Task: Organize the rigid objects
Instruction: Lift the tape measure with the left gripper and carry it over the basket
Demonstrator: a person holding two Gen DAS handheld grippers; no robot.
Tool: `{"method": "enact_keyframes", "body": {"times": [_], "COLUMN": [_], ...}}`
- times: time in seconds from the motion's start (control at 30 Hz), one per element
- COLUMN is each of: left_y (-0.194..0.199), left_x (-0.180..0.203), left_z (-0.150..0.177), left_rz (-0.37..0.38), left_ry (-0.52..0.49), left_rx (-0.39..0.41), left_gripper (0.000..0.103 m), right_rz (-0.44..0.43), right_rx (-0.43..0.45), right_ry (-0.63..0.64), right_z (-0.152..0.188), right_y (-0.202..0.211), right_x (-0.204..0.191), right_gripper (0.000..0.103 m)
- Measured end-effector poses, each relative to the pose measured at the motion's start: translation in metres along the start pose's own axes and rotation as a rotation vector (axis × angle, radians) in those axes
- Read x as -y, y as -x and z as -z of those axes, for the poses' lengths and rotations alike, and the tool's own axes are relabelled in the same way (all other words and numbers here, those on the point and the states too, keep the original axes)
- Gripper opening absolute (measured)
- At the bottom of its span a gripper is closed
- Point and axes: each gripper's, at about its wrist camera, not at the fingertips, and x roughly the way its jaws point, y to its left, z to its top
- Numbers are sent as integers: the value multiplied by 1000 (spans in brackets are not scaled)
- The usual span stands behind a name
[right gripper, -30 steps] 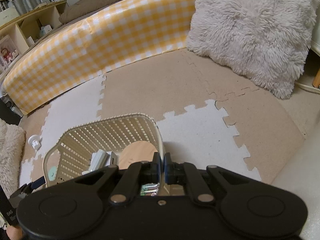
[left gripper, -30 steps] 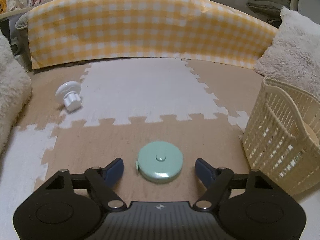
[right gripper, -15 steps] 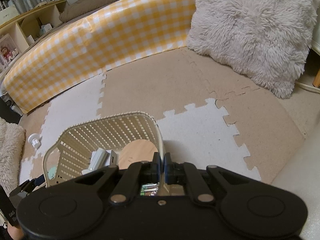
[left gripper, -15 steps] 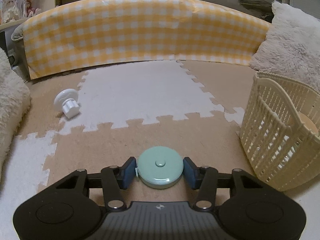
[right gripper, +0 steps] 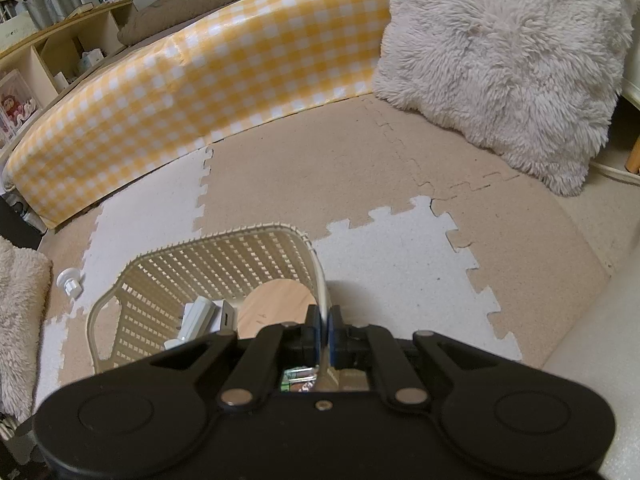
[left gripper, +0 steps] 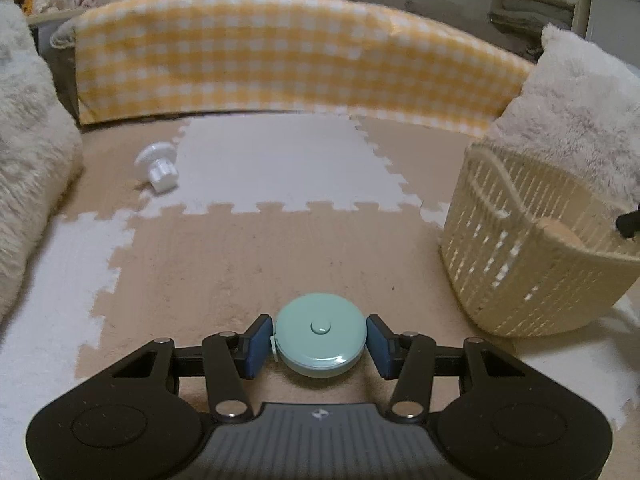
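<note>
Foam covers the floor: beige and white interlocking puzzle mats (left gripper: 248,256), walled at the back by a long yellow-and-white checked padded barrier (left gripper: 280,52), with shaggy cream cushions (right gripper: 504,60) to either side and wooden shelving behind.

On the mats stands the cream slatted plastic basket (left gripper: 516,264), and it already holds some things: a round wooden disc (right gripper: 276,304) and a white boxy item (right gripper: 200,314), with something more hidden under the tool's body. So I would judge the tidying partly done.

The right tool (right gripper: 325,322) is pressed together on the basket's rim, apparently steadying it.

The left tool (left gripper: 320,340) has just been closing and now pinches the mint-green round tape measure (left gripper: 321,334), blue pads against both its sides, near the basket and to its left. Whether it has cleared the floor I cannot tell. It has yet to go into the basket.

One small piece is left lying loose: a white plastic knob-shaped object (left gripper: 158,166), on its side where a beige tile meets a white one, well apart from the basket near the barrier.
</note>
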Motion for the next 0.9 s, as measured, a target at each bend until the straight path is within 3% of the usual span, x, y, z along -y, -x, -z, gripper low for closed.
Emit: {"method": "enact_keyframes", "body": {"times": [0.23,0.4,0.47,0.7,0.9], "left_y": [45,75,81,60,26], "left_x": [15,41,58,118,147], "left_z": [-22,-43,-50,-59,-65], "left_rz": [63,190,226,310,291], "left_ry": [28,50,15,-67,-103], "left_rx": [101,150,158,122,64], "left_gripper": [52,52,52,52,52], "right_rz": [-1,0,0,-4,-13], "right_rx": [-3,-8,-7,-8,-10], "right_ry": [0,2,1,-1,-8], "right_z": [0,-1,-1,-1,0], "right_y": [1,2,1,1,2], "right_x": [0,0,0,0,2], "right_gripper": [4,4,4,4,4]}}
